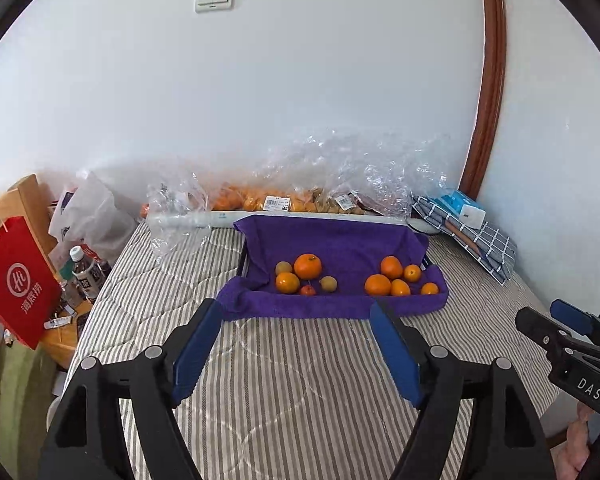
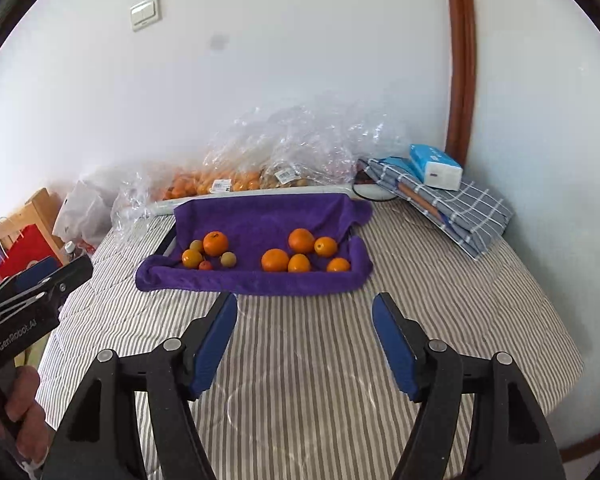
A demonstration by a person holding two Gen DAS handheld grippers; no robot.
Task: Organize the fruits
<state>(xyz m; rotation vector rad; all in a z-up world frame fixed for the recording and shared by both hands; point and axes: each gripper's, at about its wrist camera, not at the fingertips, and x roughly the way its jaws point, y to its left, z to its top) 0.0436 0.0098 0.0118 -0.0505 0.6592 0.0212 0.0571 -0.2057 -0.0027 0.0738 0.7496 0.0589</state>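
Observation:
A tray lined with a purple towel [image 1: 340,240] [image 2: 260,212] sits on the striped bed. Its left side holds a mixed group: a big orange [image 1: 307,266] [image 2: 215,243], a smaller orange [image 1: 287,282], two brownish-yellow round fruits [image 1: 328,283] and a small red fruit [image 1: 308,290] [image 2: 205,265]. Its right side holds several oranges [image 1: 378,285] [image 2: 275,260]. My left gripper [image 1: 296,312] is open and empty, just short of the tray's near edge. My right gripper [image 2: 304,304] is open and empty, also just short of the tray.
Clear plastic bags of oranges and brown fruit [image 1: 284,200] [image 2: 236,178] lie against the wall behind the tray. A folded checked cloth with a tissue pack [image 1: 466,208] [image 2: 436,166] lies at back right. A red bag [image 1: 16,284] and bottles [image 1: 84,268] stand left of the bed.

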